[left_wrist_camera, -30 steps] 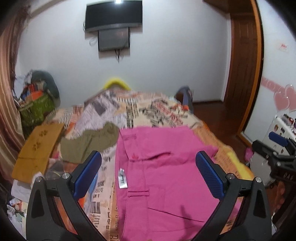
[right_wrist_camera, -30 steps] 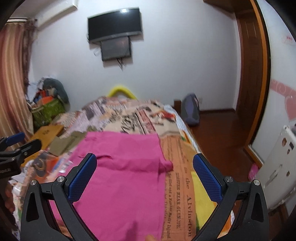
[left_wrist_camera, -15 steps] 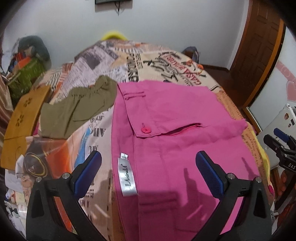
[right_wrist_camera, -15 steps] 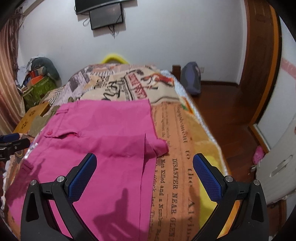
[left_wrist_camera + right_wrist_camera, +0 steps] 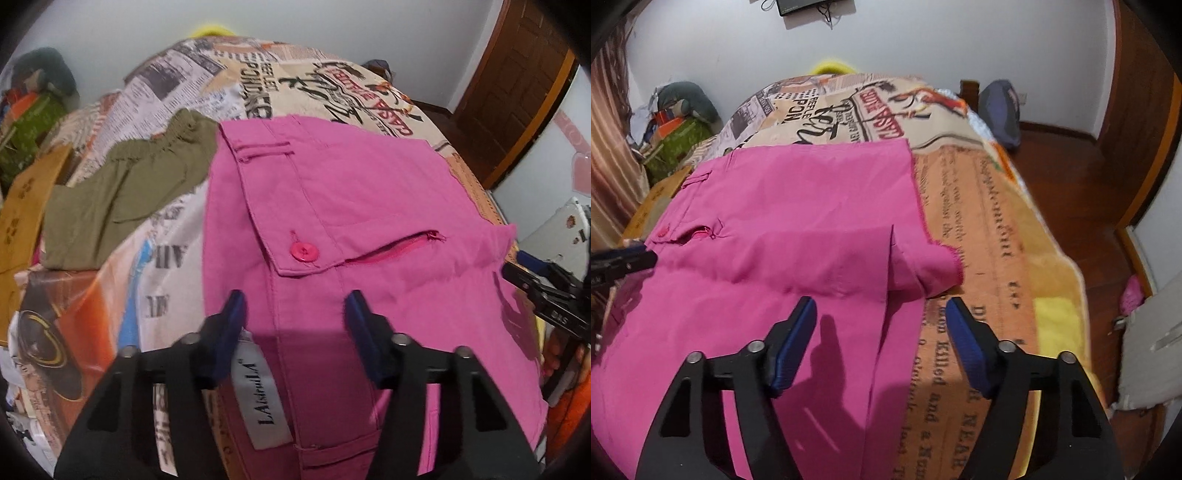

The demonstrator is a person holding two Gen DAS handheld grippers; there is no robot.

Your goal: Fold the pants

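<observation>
Left tool point(image 5: 293, 308): black rigid frame, two blue ribbed pads, jaws set at a moderate gap with nothing between them; poised low over the waistband end of the pants point(image 5: 369, 206), whether touching the cloth cannot be told. A white woven label point(image 5: 264, 400) printed in black lies just beside the left pad.

Right tool point(image 5: 882, 314): same build, jaws likewise parted and holding nothing; it straddles the hem edge of the pants point(image 5: 798, 221), one pad over pink cloth, the other over the bedspread point(image 5: 979, 229).

Pants: bright pink woven fabric, matte, lightly creased, spread flat across the bed. Features: round pink button point(image 5: 303, 252) on a squared flap, pink zipper point(image 5: 397, 248) lying open in a slanted slit, narrow belt loop point(image 5: 264, 149) near the far corner, raw frayed hem corner point(image 5: 951, 258) turned outward.

Bedspread point(image 5: 303, 88): soft printed fabric in newspaper motif, cream, orange and black lettering.

Olive garment point(image 5: 122, 192): dull green cloth with gathered elastic waist, crumpled, lying just beside the pants on the left.

Wooden board point(image 5: 22, 214): tan, flat, with dark paw-print cut-outs, at the bed's left edge.

Wooden door point(image 5: 517, 92): dark brown, panelled, beyond the bed at right.
</observation>
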